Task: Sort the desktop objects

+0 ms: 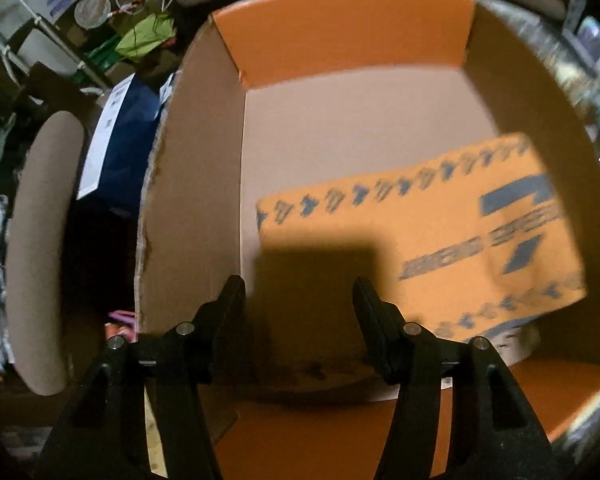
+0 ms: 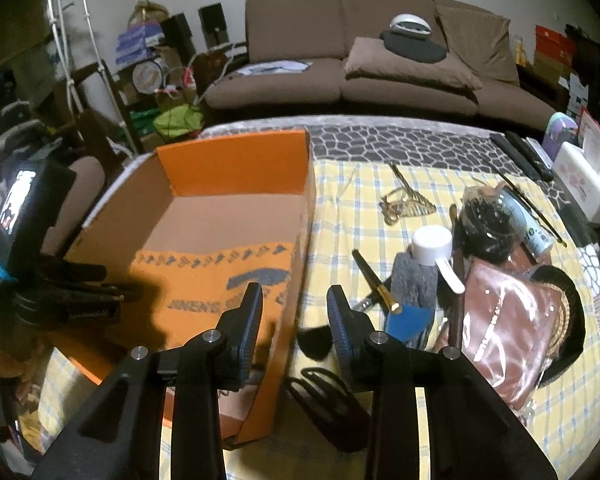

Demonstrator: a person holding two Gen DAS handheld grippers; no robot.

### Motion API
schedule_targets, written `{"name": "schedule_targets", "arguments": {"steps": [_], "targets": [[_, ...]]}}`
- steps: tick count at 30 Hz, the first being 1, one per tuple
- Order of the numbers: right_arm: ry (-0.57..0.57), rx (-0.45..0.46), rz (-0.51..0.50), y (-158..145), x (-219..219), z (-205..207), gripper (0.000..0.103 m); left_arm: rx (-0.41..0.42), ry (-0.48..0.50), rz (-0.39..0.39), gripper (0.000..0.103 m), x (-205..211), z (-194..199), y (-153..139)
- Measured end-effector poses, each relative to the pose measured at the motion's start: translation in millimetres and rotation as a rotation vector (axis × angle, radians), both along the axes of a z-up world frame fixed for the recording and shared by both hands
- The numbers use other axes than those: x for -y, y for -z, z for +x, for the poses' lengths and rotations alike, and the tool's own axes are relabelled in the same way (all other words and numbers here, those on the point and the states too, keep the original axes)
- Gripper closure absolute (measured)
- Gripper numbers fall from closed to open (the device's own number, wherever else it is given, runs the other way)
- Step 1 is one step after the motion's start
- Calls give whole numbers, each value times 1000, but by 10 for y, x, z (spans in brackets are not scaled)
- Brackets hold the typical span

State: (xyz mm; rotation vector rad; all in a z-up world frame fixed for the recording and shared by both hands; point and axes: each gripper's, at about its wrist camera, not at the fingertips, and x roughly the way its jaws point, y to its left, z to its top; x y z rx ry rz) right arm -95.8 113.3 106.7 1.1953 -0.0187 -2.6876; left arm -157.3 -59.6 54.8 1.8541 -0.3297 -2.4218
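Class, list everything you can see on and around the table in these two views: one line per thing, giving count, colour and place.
box: one, orange outside, brown inside, left on the table.
cloth: one, orange with blue print, inside the box.
tablecloth: one, yellow check, under everything.
scoop: one, white, right of the box.
pouch: one, shiny brown, far right.
blue card: one, in front of the scoop.
black clip: one, near edge.
tissue box: one, white, right edge.
sofa: one, brown, behind the table.
left gripper: black, above the box, open, empty.
right gripper: black, fingers apart, empty.
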Motion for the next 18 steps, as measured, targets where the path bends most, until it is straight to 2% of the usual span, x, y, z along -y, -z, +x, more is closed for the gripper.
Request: {"name": "schedule_targets", "arguments": {"steps": [2, 6, 9, 12, 14, 16, 18], "targets": [[4, 17, 18, 51, 5, -9, 69, 8, 7, -60, 50, -66, -20, 69], [8, 40, 14, 115, -15, -23, 67, -4, -3, -58, 48, -84, -30, 42], [8, 48, 11, 123, -31, -28, 66, -42, 9, -95, 49, -111, 19, -79], [9, 53, 10, 123, -27, -27, 66, -52, 21, -36, 49, -139, 35, -168], [9, 60, 5, 134, -18, -25, 66, -40, 31, -62, 55, -158, 19, -119], [6, 74, 17, 171, -2, -29, 66, -8, 36, -99, 77, -165, 2, -22], [2, 85, 26, 202, 13, -30, 66, 1, 48, -127, 79, -202, 8, 23]]}}
